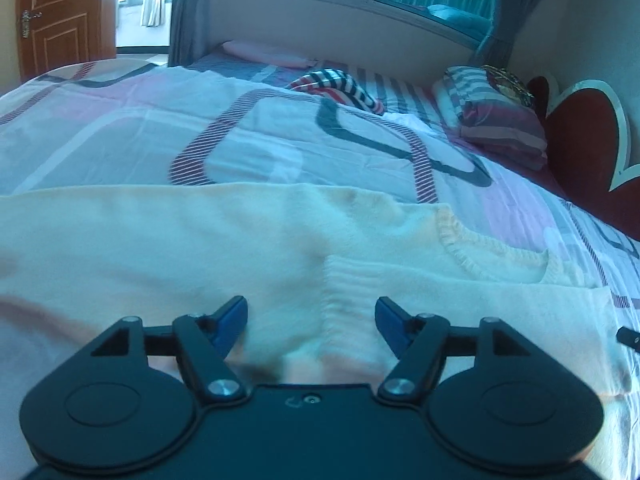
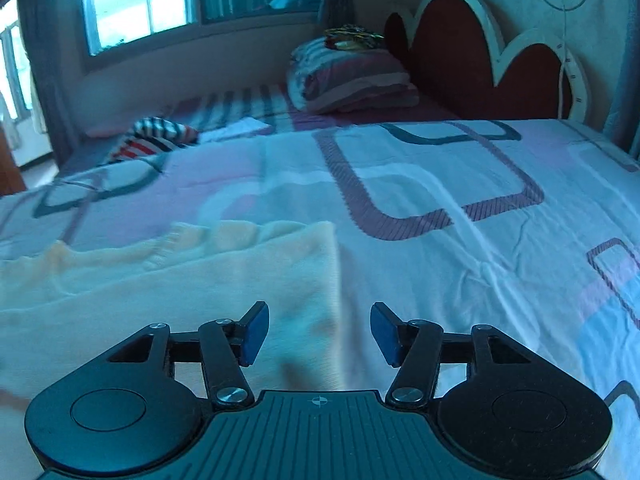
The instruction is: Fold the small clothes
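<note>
A cream knit sweater (image 1: 224,248) lies spread flat on the bed, its ribbed neckline (image 1: 480,252) to the right. My left gripper (image 1: 311,322) is open, low over the sweater, with a ribbed band of the knit between its blue pads. In the right wrist view the sweater (image 2: 192,280) fills the lower left, and its right edge runs down between the fingers. My right gripper (image 2: 319,330) is open just above that edge and holds nothing.
The bed has a patterned white, pink and grey cover (image 2: 460,208). A striped garment (image 1: 340,86) lies further back, also in the right wrist view (image 2: 156,136). A folded quilt (image 2: 352,80) sits by the red headboard (image 2: 480,64). A window and a wooden door (image 1: 60,16) stand beyond.
</note>
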{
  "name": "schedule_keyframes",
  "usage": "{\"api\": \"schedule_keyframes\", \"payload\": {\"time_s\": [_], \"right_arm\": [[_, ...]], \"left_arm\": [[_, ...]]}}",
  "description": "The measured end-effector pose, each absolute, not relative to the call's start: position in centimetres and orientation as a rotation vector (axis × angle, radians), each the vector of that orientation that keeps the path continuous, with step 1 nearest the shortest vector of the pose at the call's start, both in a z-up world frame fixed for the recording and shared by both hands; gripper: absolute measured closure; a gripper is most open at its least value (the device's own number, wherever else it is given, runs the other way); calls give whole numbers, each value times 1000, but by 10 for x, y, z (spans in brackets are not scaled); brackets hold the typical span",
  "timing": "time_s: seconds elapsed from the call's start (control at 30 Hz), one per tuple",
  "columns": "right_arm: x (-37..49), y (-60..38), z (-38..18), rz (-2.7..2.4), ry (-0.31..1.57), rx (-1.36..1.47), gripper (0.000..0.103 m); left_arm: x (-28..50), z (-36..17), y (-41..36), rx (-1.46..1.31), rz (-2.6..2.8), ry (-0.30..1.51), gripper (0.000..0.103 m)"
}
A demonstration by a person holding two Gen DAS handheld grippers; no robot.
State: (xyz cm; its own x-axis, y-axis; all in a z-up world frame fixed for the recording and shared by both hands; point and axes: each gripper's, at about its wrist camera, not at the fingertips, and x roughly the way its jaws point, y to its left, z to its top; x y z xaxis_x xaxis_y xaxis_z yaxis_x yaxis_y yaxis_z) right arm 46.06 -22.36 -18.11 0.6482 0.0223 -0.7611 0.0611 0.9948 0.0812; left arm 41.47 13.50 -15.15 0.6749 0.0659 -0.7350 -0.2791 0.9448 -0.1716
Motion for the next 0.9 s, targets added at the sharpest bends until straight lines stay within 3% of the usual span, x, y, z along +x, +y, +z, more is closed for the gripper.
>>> {"api": "schedule_keyframes", "payload": {"time_s": [0.5,0.9], "right_arm": [[490,-141,-132,200,830,-86,46],[451,-55,-171,293,925,75,46]], "left_arm": [[397,-127,161,-303,201,798,34],[371,-125,212,-330,257,800,32]]}}
